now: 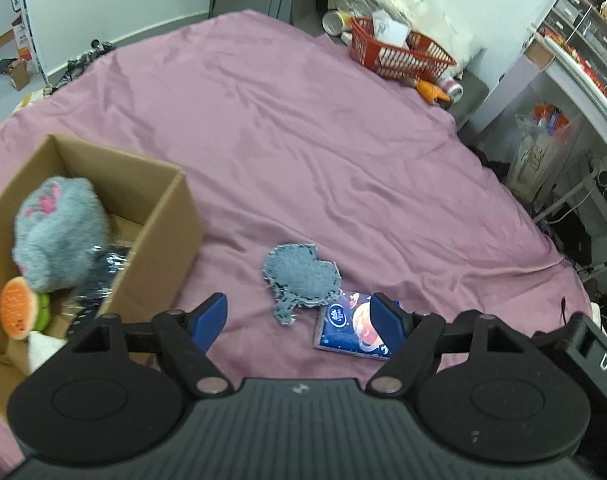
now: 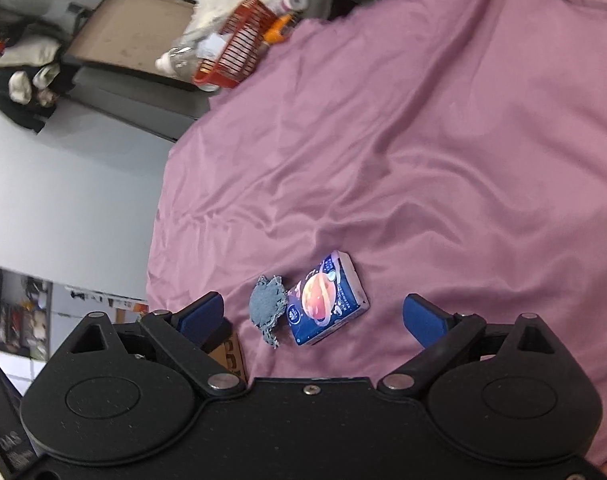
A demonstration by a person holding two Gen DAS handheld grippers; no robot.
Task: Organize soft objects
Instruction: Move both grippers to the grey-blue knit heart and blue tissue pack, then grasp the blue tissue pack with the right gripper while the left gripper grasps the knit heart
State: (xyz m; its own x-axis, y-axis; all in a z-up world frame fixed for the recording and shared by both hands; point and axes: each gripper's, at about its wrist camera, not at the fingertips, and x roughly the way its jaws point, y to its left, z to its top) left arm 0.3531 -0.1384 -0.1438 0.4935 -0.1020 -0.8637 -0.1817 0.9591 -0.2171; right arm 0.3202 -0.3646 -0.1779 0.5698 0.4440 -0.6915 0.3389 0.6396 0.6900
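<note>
Both tongs, the left gripper [image 1: 299, 316] and the right gripper [image 2: 317, 318], hang open and empty over the pink bedspread [image 1: 303, 140]. Just ahead of their tips, a frayed denim patch [image 1: 301, 276] touches a blue tissue pack [image 1: 353, 330], so a careless pinch might catch both or bunch the sheet. Left of the left tongs, a cardboard box [image 1: 159, 216] already holds a grey plush toy [image 1: 59, 236] and an orange-faced soft toy [image 1: 19, 308].

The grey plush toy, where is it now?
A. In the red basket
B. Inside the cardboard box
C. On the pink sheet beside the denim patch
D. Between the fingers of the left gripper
B: the grey plush toy sits within the walls of the cardboard box.
</note>
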